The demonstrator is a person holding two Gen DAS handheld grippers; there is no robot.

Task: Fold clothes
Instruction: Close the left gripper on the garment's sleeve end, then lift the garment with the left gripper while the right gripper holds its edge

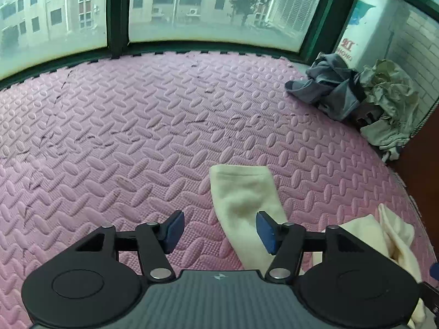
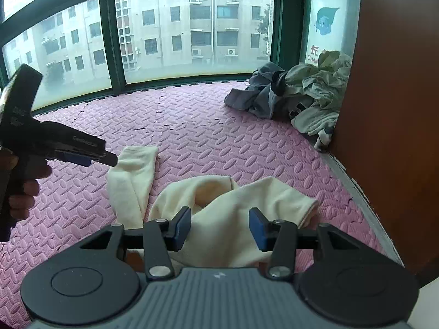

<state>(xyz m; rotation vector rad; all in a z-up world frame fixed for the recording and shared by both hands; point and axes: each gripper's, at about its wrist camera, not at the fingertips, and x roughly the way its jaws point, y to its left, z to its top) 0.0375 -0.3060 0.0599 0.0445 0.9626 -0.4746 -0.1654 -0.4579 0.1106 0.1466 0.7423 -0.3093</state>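
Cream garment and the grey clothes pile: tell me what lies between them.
Only bare pink mat lies between the cream garment and the grey pile, shown in both views.

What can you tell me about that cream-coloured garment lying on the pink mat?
The cream garment looks like soft, fleecy knit. It lies loosely crumpled, not yet folded, on the pink foam mat. One sleeve stretches away toward the window, its hemmed cuff flat on the mat; another cuffed part points right. The open left gripper hovers over the sleeve; nothing grips the garment.
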